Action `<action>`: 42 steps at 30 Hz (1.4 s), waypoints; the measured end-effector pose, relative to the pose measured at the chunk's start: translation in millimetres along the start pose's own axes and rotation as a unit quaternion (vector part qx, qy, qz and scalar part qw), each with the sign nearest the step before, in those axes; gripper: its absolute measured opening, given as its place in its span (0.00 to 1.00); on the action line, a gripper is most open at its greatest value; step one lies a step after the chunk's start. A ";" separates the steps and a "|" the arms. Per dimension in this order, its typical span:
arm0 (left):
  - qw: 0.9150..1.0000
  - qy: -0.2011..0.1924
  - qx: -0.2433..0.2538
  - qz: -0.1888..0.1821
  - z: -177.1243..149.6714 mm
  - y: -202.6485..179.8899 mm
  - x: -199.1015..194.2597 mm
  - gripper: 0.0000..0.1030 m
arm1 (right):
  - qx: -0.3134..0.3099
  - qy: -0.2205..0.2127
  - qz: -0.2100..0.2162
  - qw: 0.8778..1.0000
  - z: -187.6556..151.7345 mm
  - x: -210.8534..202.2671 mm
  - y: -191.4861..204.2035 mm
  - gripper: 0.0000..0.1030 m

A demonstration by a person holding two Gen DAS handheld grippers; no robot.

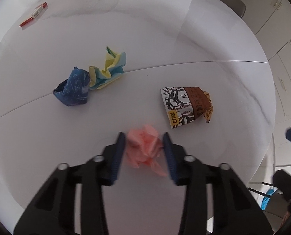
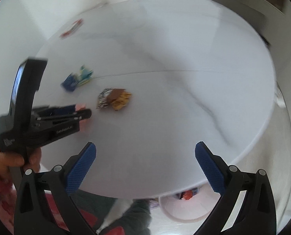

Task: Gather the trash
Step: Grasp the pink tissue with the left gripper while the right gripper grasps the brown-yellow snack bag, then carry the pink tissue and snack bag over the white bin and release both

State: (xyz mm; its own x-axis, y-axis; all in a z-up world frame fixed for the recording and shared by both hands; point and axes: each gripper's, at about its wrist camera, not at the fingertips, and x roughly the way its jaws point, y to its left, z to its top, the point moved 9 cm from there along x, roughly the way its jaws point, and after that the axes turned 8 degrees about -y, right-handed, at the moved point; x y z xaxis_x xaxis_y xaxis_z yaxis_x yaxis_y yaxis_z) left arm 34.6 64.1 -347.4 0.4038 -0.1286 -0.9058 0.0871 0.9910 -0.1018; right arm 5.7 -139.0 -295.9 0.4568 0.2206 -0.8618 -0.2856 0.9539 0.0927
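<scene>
The pink wad (image 1: pixel 144 148) lies on the white bench (image 1: pixel 204 45), between the blue pads of the left gripper (image 1: pixel 144 137). The jaws stand around it, the pads just at its sides; whether they press it yet cannot be told, and the wad is blurred. Beyond it to the right lies a snack wrapper (image 1: pixel 186 105), black-and-white with a brown band. Farther off to the left a blue wad (image 1: pixel 73 92) touches a yellow-and-blue wad (image 1: pixel 108 70). At the far left edge rests a red-and-white box (image 1: pixel 34 13).

In the right wrist view the right gripper (image 2: pixel 145 152) hangs over the near edge of the bench, jaws spread wide and holding nothing. Under the edge below it shows a white bin (image 2: pixel 184 209) with something red inside. The person's left hand (image 2: pixel 16 160) grips the left gripper's handle.
</scene>
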 end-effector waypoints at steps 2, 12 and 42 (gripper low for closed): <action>1.000 0.008 -0.004 -0.006 0.2 2.6 -0.9 0.32 | -0.051 0.017 0.019 0.998 7.6 13.0 12.2 0.97; 0.999 -0.041 -0.011 -0.019 11.0 19.8 -71.7 0.31 | -0.328 0.058 0.087 0.939 47.6 80.2 72.9 0.91; 0.991 -0.053 0.083 -0.091 36.4 -57.3 -101.6 0.31 | 0.082 -0.029 0.117 0.989 4.5 -4.6 -30.3 0.36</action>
State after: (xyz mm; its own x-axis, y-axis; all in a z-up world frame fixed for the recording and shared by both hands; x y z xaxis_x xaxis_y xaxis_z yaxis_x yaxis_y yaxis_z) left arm 21.7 19.0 -234.6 0.4596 -0.3160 -0.8300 0.3124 0.9324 -0.1819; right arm 16.1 -167.9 -292.5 0.4434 0.4460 -0.7775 -0.2505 0.8945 0.3703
